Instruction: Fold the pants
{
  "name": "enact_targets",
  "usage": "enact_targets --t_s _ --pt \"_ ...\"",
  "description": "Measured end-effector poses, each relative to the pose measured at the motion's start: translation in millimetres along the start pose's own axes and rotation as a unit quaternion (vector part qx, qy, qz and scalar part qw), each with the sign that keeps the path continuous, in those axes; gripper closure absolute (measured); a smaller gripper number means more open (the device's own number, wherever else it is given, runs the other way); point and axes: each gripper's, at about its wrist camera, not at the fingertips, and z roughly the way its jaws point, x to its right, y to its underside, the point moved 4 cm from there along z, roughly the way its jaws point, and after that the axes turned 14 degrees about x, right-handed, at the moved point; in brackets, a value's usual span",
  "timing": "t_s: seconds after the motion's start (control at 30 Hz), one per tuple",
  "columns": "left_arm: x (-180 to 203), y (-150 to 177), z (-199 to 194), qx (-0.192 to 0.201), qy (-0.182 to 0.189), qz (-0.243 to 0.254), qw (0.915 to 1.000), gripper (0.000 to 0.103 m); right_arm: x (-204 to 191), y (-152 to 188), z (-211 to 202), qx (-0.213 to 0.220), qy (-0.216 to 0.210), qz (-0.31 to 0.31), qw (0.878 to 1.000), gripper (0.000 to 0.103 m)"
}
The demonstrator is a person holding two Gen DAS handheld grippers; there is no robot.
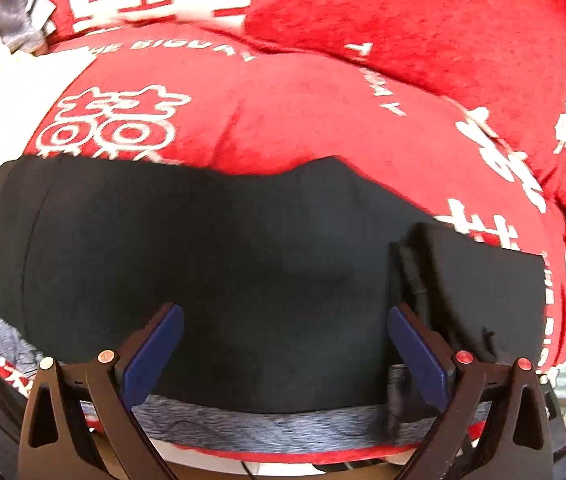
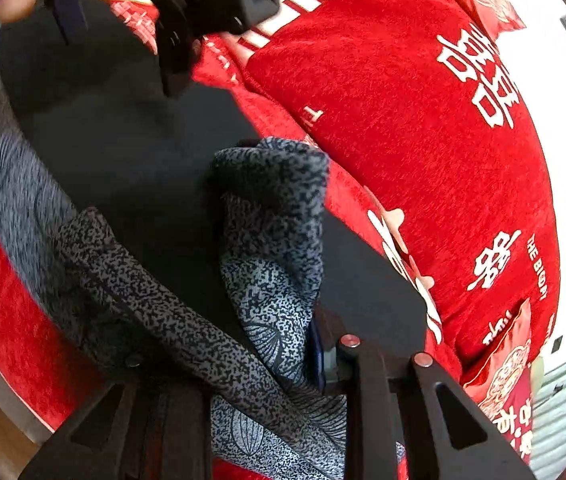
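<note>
Lying on red bedspread (image 1: 283, 120): black pants (image 1: 203, 248); left hand-held gripper (image 1: 283, 344) wide open, right hand-held gripper (image 2: 283, 340) pinching waistband (image 2: 271, 240).

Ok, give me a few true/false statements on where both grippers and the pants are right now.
1. The left gripper is open, nothing between its blue pads. True.
2. The right gripper is empty. False: speckled grey fabric is bunched between its fingers.
3. The dark pants lie on a red blanket with white lettering. True.
4. The blanket is plain blue. False: it is red with white characters.
</note>
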Motion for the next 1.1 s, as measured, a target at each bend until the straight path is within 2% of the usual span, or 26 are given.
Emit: enact_targets --t_s 0.07,0.13,0.23,0.3,0.33,0.37,0.4,0.5,0.53,0.57,0.67,0.77,0.8,0.87,0.9,0.97,1.03,1.1 --pt "11.1 -3.7 -2.5 0.007 0.013 0.006 0.9999 0.001 4.1 -4.8 -2.0 0.004 0.001 0.021 1.000 0.077" --pt "18.2 -7.3 -3.7 0.010 0.019 0.013 0.9997 0.001 -2.3 -7.7 1.4 0.000 0.002 0.016 1.000 0.077" --pt "23.5 -10.0 -4.9 0.010 0.024 0.021 0.9995 0.001 -12.4 -2.4 6.4 -0.020 0.019 -0.005 1.000 0.069" --pt "25.3 -11.1 -5.6 0.009 0.028 0.025 0.9993 0.001 -12.8 -6.2 -0.2 -0.022 0.024 -0.005 0.999 0.048" --pt "26.9 -11.8 -5.2 0.008 0.028 0.028 0.9992 0.001 -10.3 -7.8 -6.2 -0.022 0.016 0.005 1.000 0.041" --pt "29.2 -12.0 -5.1 0.008 0.028 0.030 0.9991 0.001 -7.0 -9.2 -13.2 -0.020 0.003 0.020 1.000 0.027" --pt "31.0 -11.7 -4.9 0.007 0.029 0.030 0.9991 0.001 -2.2 -10.2 -21.5 -0.019 -0.014 0.042 0.999 0.021" --pt "37.6 -12.4 -4.3 0.004 0.035 0.039 0.9986 0.001 17.2 -9.5 -52.9 -0.010 -0.091 0.135 0.987 0.022" --pt "42.0 -11.6 -4.5 0.004 0.037 0.045 0.9983 0.001 29.8 -6.8 -65.2 -0.002 -0.126 0.182 0.975 0.021" --pt "46.3 -10.3 -4.5 0.004 0.038 0.050 0.9980 0.001 38.9 -4.9 -70.4 0.003 -0.134 0.205 0.970 0.021" --pt "61.8 -0.9 -4.0 0.001 0.045 0.079 0.9959 0.001 81.9 21.4 -69.5 -0.015 -0.103 0.284 0.953 0.021" --pt "74.9 15.8 0.6 -0.005 0.034 0.118 0.9924 0.001 110.3 53.9 -49.2 -0.057 -0.081 0.357 0.929 0.021" --pt "77.1 23.4 3.5 -0.008 0.020 0.137 0.9903 0.001 116.9 68.1 -39.7 -0.075 -0.090 0.391 0.913 0.021" --pt "76.9 37.2 9.1 -0.012 -0.012 0.170 0.9853 0.001 115.3 83.5 -27.9 -0.095 -0.118 0.422 0.894 0.021" --pt "75.8 44.0 11.4 -0.015 -0.017 0.182 0.9830 0.001 112.2 89.8 -22.7 -0.107 -0.127 0.426 0.889 0.021" --pt "71.8 52.6 12.3 -0.020 -0.010 0.181 0.9832 0.001 107.5 94.6 -16.7 -0.123 -0.127 0.408 0.896 0.021" --pt "66.8 54.7 11.0 -0.019 -0.005 0.169 0.9855 0.001 106.2 87.7 -21.3 -0.124 -0.128 0.395 0.901 0.021" --pt "65.3 55.5 12.6 -0.021 -0.004 0.163 0.9865 0.001 113.5 81.9 -24.9 -0.110 -0.131 0.409 0.896 0.021"
